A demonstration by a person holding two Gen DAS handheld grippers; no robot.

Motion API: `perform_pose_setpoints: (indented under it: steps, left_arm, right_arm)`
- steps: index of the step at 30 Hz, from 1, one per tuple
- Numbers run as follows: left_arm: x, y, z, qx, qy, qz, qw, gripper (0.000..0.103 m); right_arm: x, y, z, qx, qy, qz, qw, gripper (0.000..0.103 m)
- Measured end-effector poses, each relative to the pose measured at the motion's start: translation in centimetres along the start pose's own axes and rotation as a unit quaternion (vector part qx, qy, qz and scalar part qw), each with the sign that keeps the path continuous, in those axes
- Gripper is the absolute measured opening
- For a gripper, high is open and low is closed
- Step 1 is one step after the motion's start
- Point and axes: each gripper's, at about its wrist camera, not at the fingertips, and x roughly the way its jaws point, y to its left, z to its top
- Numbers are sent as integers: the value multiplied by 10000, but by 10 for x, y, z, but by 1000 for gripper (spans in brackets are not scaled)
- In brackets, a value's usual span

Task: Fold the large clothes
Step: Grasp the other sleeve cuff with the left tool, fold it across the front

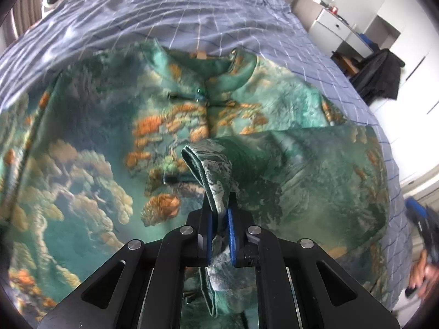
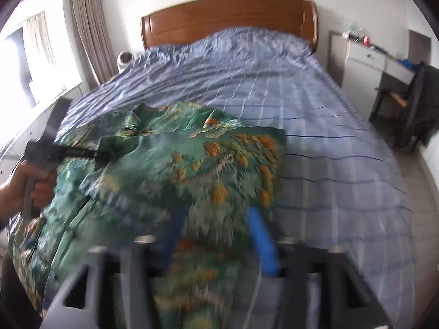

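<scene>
My left gripper (image 1: 220, 219) has its jaws nearly together, pinching a hemmed sleeve edge of the green patterned garment (image 1: 90, 142) between the blue pads (image 1: 233, 235). The pinched fabric rises in a loop above the jaws. My right gripper (image 2: 216, 235) is badly blurred, but its blue fingers (image 2: 262, 244) stand wide apart over the garment's near edge — nothing between them that I can make out as gripped.

The garment lies spread on the bed, collar (image 1: 219, 65) toward the headboard, one sleeve folded across its front. From the right wrist view I see my left hand (image 2: 30, 183) on its handle at the garment's far side.

Underneath is a blue checked bedspread (image 2: 315, 115), rumpled, with a wooden headboard (image 2: 230, 16) behind. A curtained window (image 2: 41, 54) is left of the bed; a white cabinet (image 2: 365, 57) and a chair draped in dark clothing (image 2: 419, 104) stand to the right.
</scene>
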Motion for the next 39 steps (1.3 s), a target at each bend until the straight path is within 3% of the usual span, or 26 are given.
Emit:
perform_pose_setpoints:
  steps: [2, 9, 16, 24, 34, 39]
  left_arm:
    - [3, 2, -3, -4, -1, -18, 10000, 8]
    - [10, 2, -14, 92, -103, 0, 9999, 10]
    - [16, 8, -16, -22, -151, -119, 9998, 13]
    - [17, 8, -18, -10, -188, -84, 9998, 14]
    - [19, 2, -19, 184, -220, 161, 9995, 15]
    - [21, -2, -19, 186, -255, 330, 9990, 16]
  right_arm:
    - [32, -4, 20, 122, 181, 36, 9998, 19]
    - [95, -18, 75, 656, 13, -58, 9978, 19]
    - [168, -36, 69, 1163, 805, 4, 9899, 16]
    - [144, -30, 55, 1082, 868, 51, 9903, 16]
    - [73, -13, -22, 787, 1061, 199, 9910, 16]
    - [83, -5, -33, 632, 1134, -64, 9915, 16]
